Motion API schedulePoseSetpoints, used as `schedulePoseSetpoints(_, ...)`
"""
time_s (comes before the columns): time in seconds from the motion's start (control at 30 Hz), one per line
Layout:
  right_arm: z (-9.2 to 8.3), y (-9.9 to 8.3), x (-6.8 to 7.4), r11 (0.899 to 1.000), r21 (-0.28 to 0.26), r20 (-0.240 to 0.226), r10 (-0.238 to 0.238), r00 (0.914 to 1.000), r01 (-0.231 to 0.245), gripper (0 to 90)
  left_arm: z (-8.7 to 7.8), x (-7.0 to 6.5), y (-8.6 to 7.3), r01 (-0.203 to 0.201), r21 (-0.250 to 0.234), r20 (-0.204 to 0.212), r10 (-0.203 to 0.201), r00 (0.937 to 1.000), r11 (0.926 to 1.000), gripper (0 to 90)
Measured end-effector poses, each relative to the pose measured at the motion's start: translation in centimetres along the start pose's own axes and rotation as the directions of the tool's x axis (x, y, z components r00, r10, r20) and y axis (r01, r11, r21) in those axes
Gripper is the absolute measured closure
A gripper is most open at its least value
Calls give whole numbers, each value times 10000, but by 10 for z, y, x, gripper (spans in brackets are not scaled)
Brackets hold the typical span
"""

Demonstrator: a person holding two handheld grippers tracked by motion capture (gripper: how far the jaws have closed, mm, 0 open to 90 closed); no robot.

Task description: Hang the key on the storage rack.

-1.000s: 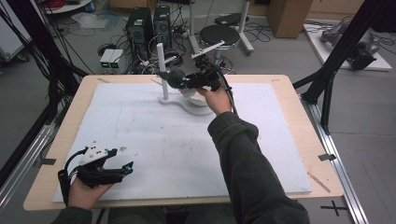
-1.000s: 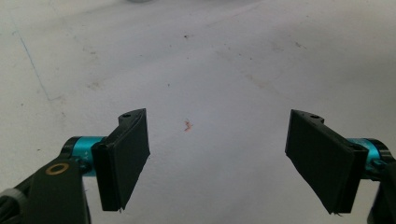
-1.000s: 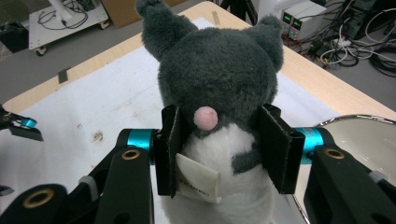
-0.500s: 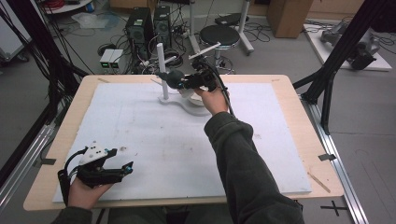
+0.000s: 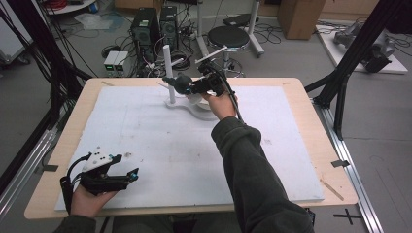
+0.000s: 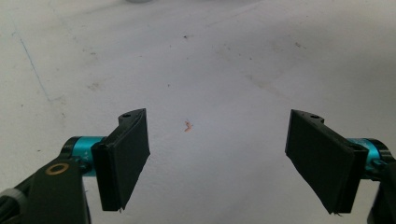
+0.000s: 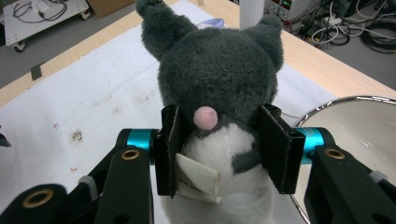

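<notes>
The right gripper [image 7: 219, 149] has its two black jaws pressed into the sides of a dark grey plush toy with a white belly and a small pink tail [image 7: 219, 79], pinching it around the middle. In the right gripper view the toy sits squarely between the pads, its back toward the camera, its two pointed ears aimed away; a white fabric label [image 7: 196, 179] hangs from the toy just inside the left-hand pad. Beside the right-hand jaw lies the shiny metal rim of a round bowl [image 7: 359, 100]. In the high view the right gripper [image 5: 194, 87] holds the toy [image 5: 179, 82] in the air over the far middle of the white foam mat [image 5: 160, 145], just beside a white upright post on a white base [image 5: 168, 73] and above the bowl [image 5: 204, 112]. The person's right forearm, in a dark green sleeve [image 5: 248, 170], reaches across the mat to it.

The left gripper [image 6: 217, 154] has its jaws spread wide with nothing between them, over bare, scuffed mat with a tiny orange speck [image 6: 187, 125]. In the high view the left gripper [image 5: 127, 177] rests low at the near left corner of the mat, held in the left hand [image 5: 87, 196], well apart from the toy. The mat covers a light wooden table [image 5: 320, 145].
</notes>
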State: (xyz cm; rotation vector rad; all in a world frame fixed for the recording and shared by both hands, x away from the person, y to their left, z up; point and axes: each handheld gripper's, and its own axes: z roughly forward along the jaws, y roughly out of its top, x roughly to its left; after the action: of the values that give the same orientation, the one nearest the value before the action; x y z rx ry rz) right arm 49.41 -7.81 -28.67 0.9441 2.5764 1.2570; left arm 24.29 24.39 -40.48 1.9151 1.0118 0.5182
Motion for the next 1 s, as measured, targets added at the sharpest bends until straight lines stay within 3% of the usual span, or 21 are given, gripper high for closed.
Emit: schedulePoseSetpoints(1.0,16,-4,1,9965,779,220,299,9993,-315,525,0,0,0,-20,18,10,20,10000,10000,220)
